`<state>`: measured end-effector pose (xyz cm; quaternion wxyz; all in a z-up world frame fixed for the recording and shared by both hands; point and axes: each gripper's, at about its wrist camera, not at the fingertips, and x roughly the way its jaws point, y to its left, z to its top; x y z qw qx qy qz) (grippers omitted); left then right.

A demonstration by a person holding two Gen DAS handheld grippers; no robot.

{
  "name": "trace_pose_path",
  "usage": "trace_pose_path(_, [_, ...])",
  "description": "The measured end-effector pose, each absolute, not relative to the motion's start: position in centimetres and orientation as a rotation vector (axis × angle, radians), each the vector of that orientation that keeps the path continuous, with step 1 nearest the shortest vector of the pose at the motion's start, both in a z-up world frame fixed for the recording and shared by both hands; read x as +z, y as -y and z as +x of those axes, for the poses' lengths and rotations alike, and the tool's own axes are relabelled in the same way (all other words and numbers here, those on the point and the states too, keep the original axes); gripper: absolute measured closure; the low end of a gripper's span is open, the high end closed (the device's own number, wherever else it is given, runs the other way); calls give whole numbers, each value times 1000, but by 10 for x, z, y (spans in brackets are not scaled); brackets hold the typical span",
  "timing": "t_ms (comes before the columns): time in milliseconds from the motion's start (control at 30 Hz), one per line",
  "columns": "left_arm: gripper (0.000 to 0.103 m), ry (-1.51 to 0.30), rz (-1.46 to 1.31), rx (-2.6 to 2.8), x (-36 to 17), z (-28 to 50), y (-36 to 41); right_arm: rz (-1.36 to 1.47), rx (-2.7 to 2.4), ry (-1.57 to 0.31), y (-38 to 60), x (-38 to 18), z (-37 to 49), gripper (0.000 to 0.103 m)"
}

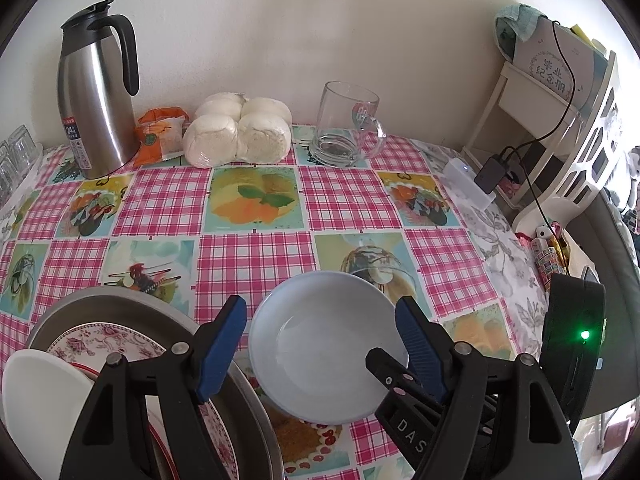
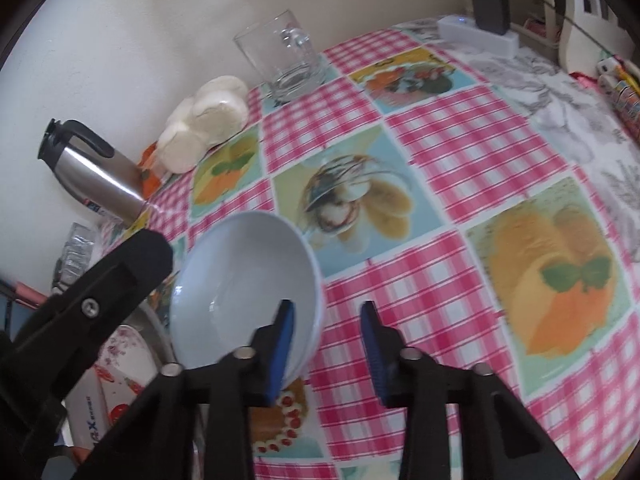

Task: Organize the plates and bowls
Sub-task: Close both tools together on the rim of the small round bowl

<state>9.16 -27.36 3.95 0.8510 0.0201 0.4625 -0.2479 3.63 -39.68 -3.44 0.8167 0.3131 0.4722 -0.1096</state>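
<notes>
A pale blue bowl sits on the checked tablecloth, between the open fingers of my left gripper. In the right wrist view the same bowl lies just left of my right gripper, which is open, with its left finger over the bowl's rim. A grey metal tray at lower left holds a floral plate and a white dish. The left gripper's body shows at the left of the right wrist view.
At the back by the wall stand a steel thermos, a bag of white buns, an orange snack packet and a glass mug. A white shelf with a charger and cable is at the right.
</notes>
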Motion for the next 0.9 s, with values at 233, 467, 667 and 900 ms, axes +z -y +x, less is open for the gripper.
trace_pose_path(233, [25, -982, 49, -529, 37, 91, 275, 679, -225, -980, 400, -33, 34, 92])
trace_pose_path(467, [25, -1005, 55, -537, 30, 91, 279, 673, -245, -975, 418, -32, 26, 95])
trace_pose_path(667, [25, -1027, 78, -545, 22, 87, 286, 690, -260, -972, 434, -34, 19, 95])
trace_pose_path(900, [42, -1074, 81, -532, 7, 89, 290, 709, -262, -973, 444, -36, 14, 95])
